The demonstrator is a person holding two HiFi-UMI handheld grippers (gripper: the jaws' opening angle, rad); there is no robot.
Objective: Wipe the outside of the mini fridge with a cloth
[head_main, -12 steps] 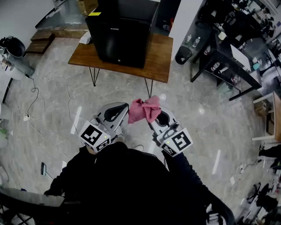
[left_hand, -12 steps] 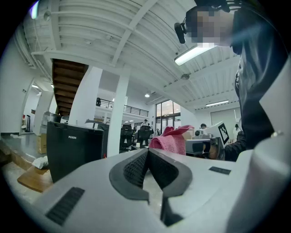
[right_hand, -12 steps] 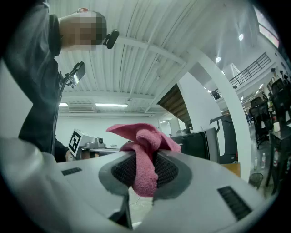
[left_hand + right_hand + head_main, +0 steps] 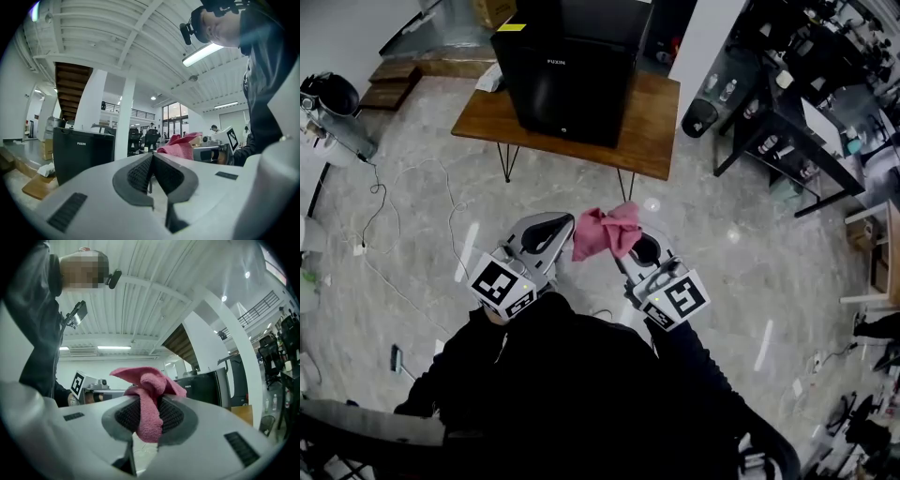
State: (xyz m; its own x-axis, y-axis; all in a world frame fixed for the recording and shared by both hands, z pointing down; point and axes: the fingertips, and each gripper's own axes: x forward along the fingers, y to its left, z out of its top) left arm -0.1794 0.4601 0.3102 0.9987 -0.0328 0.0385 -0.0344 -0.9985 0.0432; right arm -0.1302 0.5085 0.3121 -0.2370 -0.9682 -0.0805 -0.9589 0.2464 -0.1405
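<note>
Both arms [image 4: 689, 361], in dark sleeves, are bent, holding the grippers side by side in front of the body. The left gripper [image 4: 553, 228] has its jaws pressed together on nothing. The right gripper [image 4: 630, 246] pinches a pink cloth [image 4: 607, 232] between its jaws.

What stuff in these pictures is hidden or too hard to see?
- Mini fridge top: head view, cut off by the top edge.
- Fridge's lower part: right gripper view, behind the body of the right tool.
- End of the pink cloth: right gripper view, pinched inside that tool.
- Things on the dark desk: head view, too small.
</note>
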